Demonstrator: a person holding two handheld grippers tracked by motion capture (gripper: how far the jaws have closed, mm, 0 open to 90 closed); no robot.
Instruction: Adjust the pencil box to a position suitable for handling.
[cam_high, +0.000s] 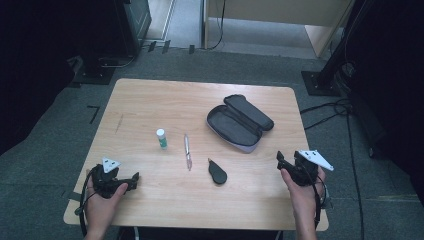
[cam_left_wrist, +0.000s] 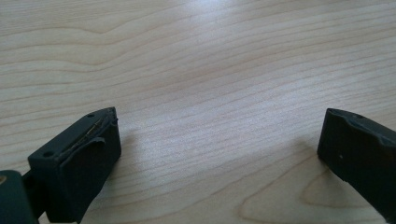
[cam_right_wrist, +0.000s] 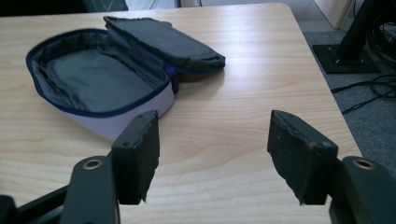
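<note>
Grey carpet surrounds a pale wooden table (cam_high: 150, 100) where an open pencil case (cam_high: 240, 122) lies toward the far right, lid folded back. In front of it sit a small white-capped bottle (cam_high: 161, 138), a pen (cam_high: 187, 151) and a dark teardrop-shaped object (cam_high: 217, 172) — the pen's long axis runs roughly away from the person. The left gripper (cam_high: 131, 181) rests at the near left corner, jaws wide apart and empty over bare wood. The right gripper (cam_high: 281, 161) is at the near right, jaws likewise wide and empty — the case lies ahead and to their left, so the right hand seems nearer to it
</note>
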